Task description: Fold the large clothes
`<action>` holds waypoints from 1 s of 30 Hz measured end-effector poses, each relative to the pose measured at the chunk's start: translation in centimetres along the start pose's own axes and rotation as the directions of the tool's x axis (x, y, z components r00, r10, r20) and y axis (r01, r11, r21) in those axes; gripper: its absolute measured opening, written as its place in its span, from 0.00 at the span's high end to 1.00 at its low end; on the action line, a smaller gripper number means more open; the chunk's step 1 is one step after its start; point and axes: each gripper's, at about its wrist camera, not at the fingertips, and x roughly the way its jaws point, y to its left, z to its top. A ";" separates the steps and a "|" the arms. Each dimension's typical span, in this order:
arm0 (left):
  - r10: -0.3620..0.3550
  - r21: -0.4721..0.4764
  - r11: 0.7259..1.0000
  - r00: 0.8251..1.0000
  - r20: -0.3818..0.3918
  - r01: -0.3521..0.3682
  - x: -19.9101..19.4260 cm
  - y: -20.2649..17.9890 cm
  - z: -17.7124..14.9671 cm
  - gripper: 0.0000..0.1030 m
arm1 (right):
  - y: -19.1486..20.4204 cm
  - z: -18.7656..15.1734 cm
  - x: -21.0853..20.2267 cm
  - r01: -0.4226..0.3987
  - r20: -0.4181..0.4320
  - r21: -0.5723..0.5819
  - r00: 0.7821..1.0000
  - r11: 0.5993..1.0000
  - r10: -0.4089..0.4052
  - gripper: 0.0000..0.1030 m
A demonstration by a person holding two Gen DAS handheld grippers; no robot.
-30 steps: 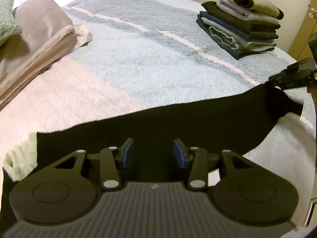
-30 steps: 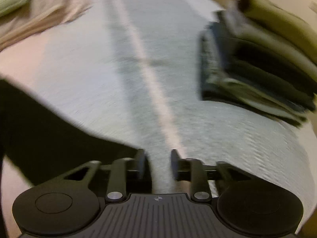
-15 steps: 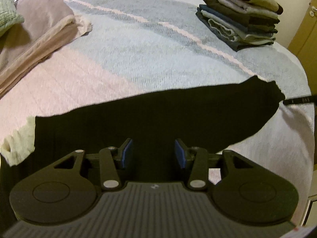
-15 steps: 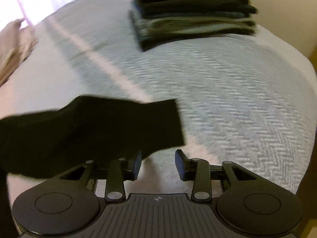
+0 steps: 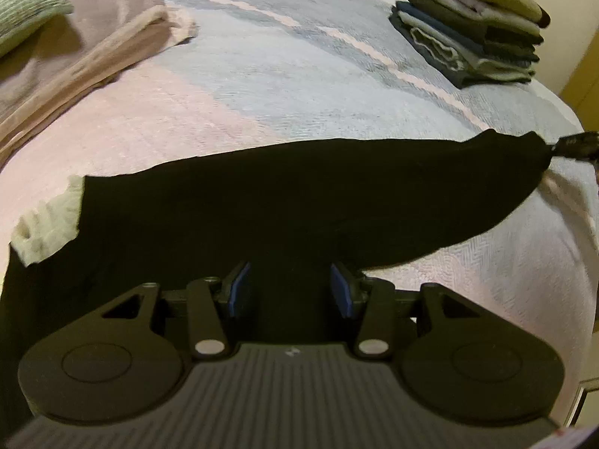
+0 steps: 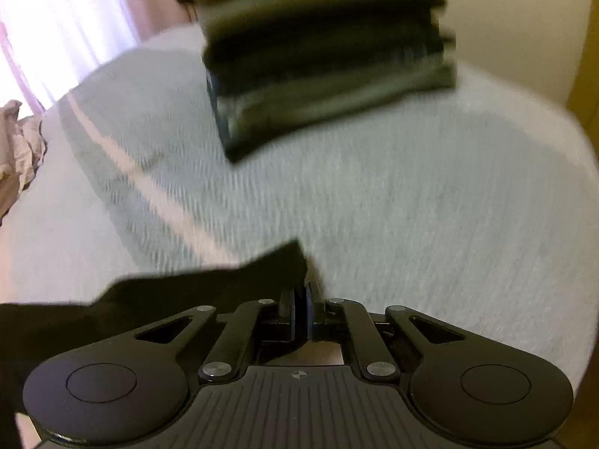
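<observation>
The right wrist view is smeared by motion, so the stack of folded clothes [image 6: 329, 56] ahead of it reads only as dark and olive bands, its top cut off by the frame edge. In the left wrist view the same stack [image 5: 471, 26] is sharp, sitting at the far right corner of the bed [image 5: 262, 86]. The near part of the black garment [image 5: 280, 209] is hidden behind the left claw's body, and its left end runs off the picture; no seams or folds show in its black cloth.

The garment lies stretched across the near edge of the bed as a long dark band, wide at the left and tapering to a point at the right. A pale knitted piece [image 5: 48, 232] shows at its left edge; whether it belongs to the garment cannot be told.

The left claw [image 5: 290, 290] is spread wide, its blue pads [image 5: 239, 292] apart with black cloth showing between them, not gripped. The right claw [image 6: 300, 299] is pressed together, pinching the garment's pointed corner [image 6: 284, 265]. From the left view, that claw [image 5: 578, 146] appears only as a dark tip at the frame's right edge, touching the garment's tapered end.

A folded tan blanket [image 5: 86, 48] and a green pillow [image 5: 22, 11] lie at the far left.
</observation>
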 end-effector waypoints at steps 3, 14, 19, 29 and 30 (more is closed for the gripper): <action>0.018 -0.031 0.999 1.000 0.001 -0.018 -1.1 0.7 -1.0 0.60 | 0.3 0.9 -1.0 0.042 0.103 -0.043 0.994 0.998 -0.037 1.00; 0.144 -0.224 0.963 0.989 -0.027 -0.147 -9.8 5.7 -10.3 0.59 | 6.9 -1.7 -4.3 -0.038 0.005 -0.121 0.999 0.992 0.039 0.56; 0.229 -0.320 0.919 0.973 -0.043 -0.230 -15.4 9.3 -16.6 0.55 | 15.0 -6.0 -8.3 -0.167 -0.054 -0.246 0.986 0.955 0.159 0.55; 0.329 -0.449 0.834 0.942 -0.060 -0.320 -26.5 19.3 -31.1 0.48 | 31.6 -18.4 -18.9 -0.333 -0.149 -0.383 0.943 0.862 0.298 0.54; 0.339 -0.460 0.824 0.938 -0.065 -0.330 -27.6 20.4 -32.6 0.47 | 33.3 -20.0 -19.8 -0.344 -0.165 -0.389 0.939 0.854 0.303 0.54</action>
